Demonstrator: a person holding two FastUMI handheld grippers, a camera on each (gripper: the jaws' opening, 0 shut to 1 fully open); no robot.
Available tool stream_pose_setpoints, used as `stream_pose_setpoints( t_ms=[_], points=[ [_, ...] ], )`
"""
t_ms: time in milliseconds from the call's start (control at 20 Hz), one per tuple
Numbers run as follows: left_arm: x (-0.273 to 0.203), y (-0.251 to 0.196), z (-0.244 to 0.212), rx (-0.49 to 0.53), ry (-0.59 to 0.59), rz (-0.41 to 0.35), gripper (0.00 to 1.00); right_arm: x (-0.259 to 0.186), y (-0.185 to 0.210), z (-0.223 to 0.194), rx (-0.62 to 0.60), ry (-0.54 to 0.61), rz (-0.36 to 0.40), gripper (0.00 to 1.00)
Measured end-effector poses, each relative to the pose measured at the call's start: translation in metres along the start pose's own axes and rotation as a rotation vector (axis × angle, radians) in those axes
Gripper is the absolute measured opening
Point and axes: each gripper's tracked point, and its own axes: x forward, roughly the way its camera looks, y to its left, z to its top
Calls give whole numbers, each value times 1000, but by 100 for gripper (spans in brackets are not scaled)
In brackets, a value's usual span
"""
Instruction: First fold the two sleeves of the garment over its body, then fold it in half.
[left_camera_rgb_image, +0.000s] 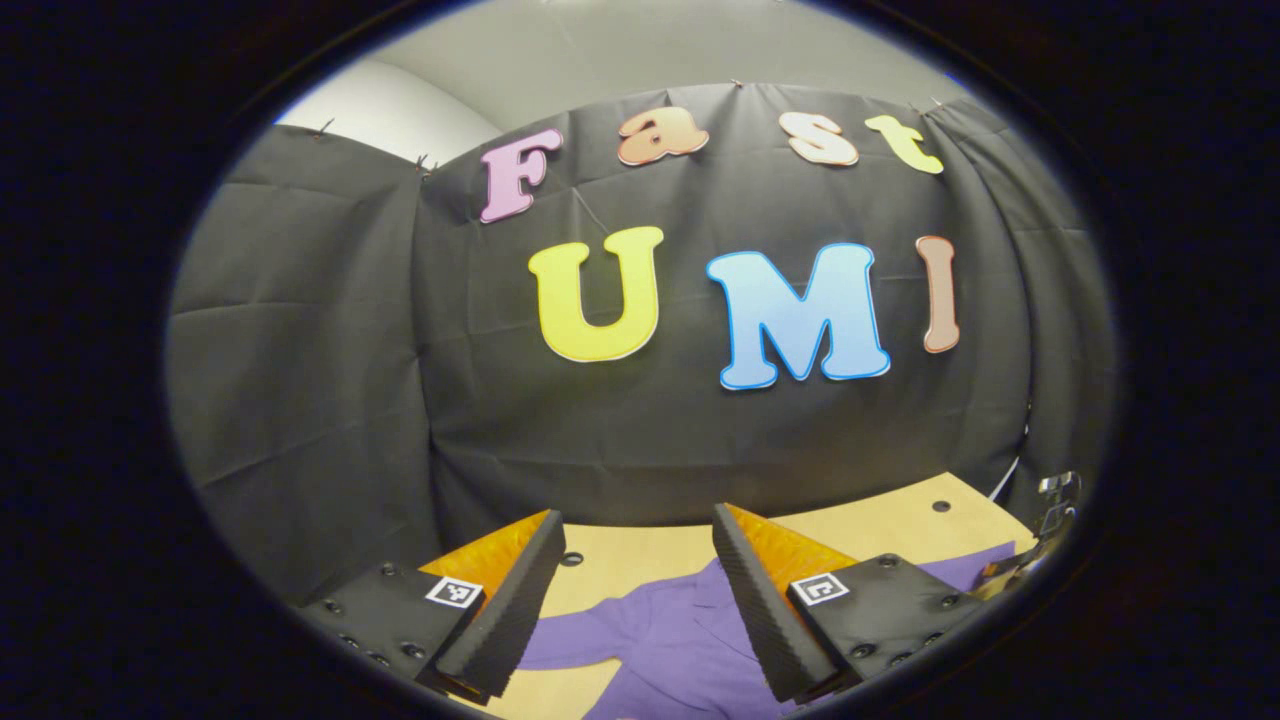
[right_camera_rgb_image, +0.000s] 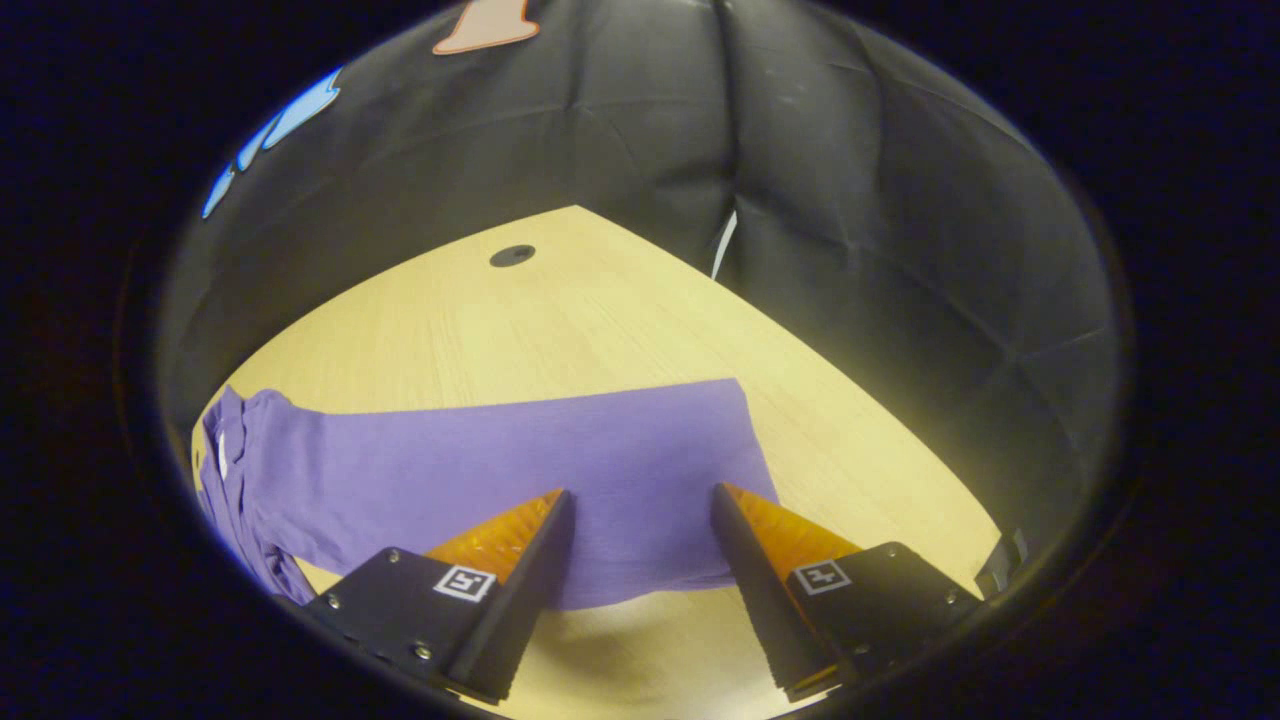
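My left claw (left_camera_rgb_image: 638, 530) is spread wide with nothing between its fingers, held up off the table (left_camera_rgb_image: 640, 565) and pointing at the booth's black wall (left_camera_rgb_image: 330, 330). Under it lies the purple shirt (left_camera_rgb_image: 680, 640), spread on the table; in the left gripper view I see a sleeve reaching away to the left of the shirt's body, and more purple cloth running on to the right behind my right finger. Beyond the shirt, toward the wall, the table has two small dark holes, one just past my left finger (left_camera_rgb_image: 571, 559) and one farther right (left_camera_rgb_image: 940, 506). My right claw (right_camera_rgb_image: 640, 492) is also spread wide and grips nothing; it hangs over the shirt's (right_camera_rgb_image: 500, 470) near edge, with a shadow on the table (right_camera_rgb_image: 600, 310) just this side of that edge. In the right gripper view the shirt lies flat as a long band, its straight end to the right and its rumpled, bunched part at the far left. Past the shirt, near the wall (right_camera_rgb_image: 900, 250), sits a dark hole (right_camera_rgb_image: 512, 255). I cannot tell whether either sleeve is folded.
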Motion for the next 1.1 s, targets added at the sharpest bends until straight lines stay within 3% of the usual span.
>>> stream_pose_setpoints(
  t_ms=[50, 100, 150, 250, 350, 450, 650, 800, 1100],
  points=[
    [0, -1, 1, -1, -1, -1, 94, -1, 1, -3, -7, -3, 0, 93],
    [0, 0, 2, -3, -2, -1, 94, -2, 3, -2, -8, -3, -5, 82],
    [-1, 0, 1, -3, -3, 0, 94, 1, 8, -1, -3, -8, 13, 82],
    [-3, 3, 2, -1, -7, 3, 94, -2, 6, -3, 4, -5, -11, 43],
    [-4, 7, 1, -3, -9, 8, 94, -4, 16, 2, 18, 5, 15, 42],
    [-4, 11, 0, -12, -6, 13, 94, -6, 17, 3, 38, 32, -15, 4],
    [-4, 15, -3, -33, -3, 15, 94, -3, 21, 6, 34, 81, -1, 4],
    [-4, 19, -3, -42, -5, 17, 94, -13, 30, 30, 42, 36, 37, 4],
    [-10, 32, -5, -58, -13, 29, 94, -56, 138, 49, -64, -36, 232, 4]
  ],
)
